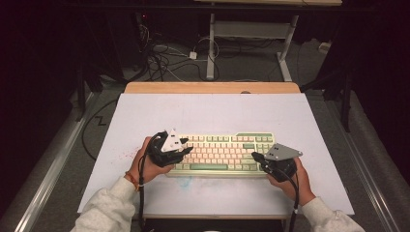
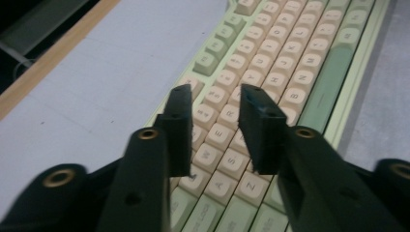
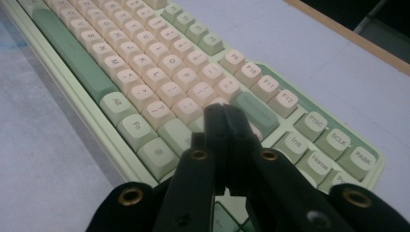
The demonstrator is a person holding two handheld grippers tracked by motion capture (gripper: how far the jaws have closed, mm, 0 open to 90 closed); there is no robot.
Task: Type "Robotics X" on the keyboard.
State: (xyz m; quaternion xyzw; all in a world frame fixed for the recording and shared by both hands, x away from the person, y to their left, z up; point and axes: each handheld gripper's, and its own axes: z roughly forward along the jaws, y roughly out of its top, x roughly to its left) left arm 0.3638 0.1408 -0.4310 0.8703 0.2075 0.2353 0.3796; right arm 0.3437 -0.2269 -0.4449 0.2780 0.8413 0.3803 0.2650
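The left gripper (image 2: 212, 104) hangs half open and empty over the keyboard (image 1: 220, 153) at its 9 o'clock end. The right gripper (image 3: 223, 121), jaws closed and empty, hovers at 3 o'clock. The keyboard lies mid-desk (image 1: 212, 113). Best to press one key squarely with the closed tips.

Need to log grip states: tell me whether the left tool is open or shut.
Open. The left tool shows a clear gap between its jaws, with keyboard keys visible through it.

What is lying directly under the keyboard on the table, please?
The keyboard rests on a white sheet that covers most of the wooden table. The part of the sheet beneath the keyboard is hidden by it.
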